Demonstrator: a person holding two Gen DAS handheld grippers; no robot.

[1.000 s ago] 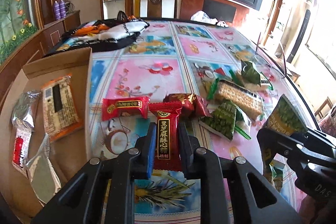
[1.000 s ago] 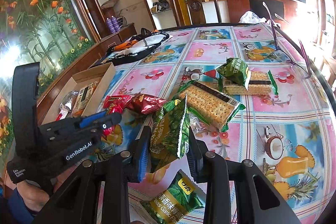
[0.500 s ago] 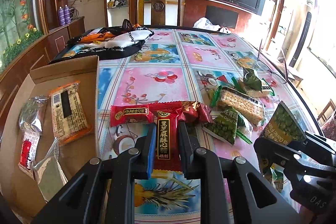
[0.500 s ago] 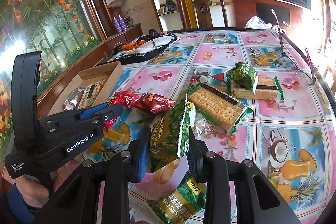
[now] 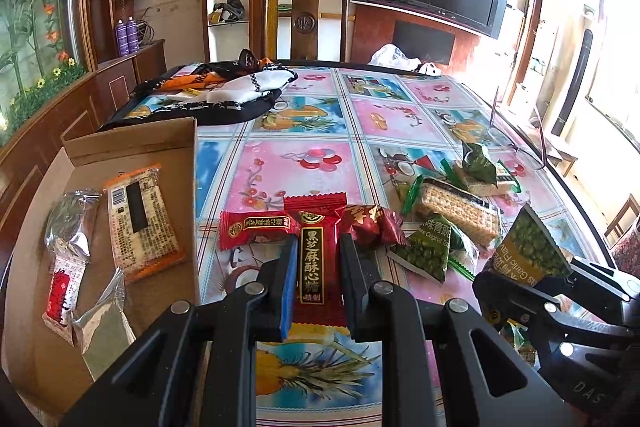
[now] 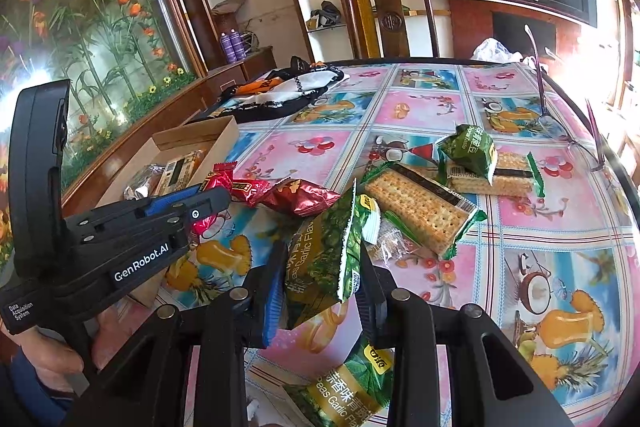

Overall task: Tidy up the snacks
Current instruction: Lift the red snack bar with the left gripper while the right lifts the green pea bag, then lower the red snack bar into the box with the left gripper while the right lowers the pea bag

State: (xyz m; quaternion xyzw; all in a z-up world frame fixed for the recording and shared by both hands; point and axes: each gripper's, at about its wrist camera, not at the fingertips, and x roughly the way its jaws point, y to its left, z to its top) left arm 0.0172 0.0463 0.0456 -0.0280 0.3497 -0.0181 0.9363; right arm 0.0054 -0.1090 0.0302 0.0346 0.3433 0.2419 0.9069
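My left claw (image 5: 314, 267) is clamped on the red sesame candy packet (image 5: 314, 259), which stands lengthwise between the jaws; my right claw (image 6: 320, 267) pinches a green garlic-pea bag (image 6: 320, 255). The cardboard box (image 5: 132, 143) lies just left of the left claw, so I'd carry the candy over the box wall before letting go; the pea bag should follow without brushing the cracker packs (image 6: 420, 211) ahead of it. Against a second ago, both grips match and neither claw has really shifted.

Both held snack packets (image 5: 316, 259) now hang slightly higher above the table (image 5: 400, 123).
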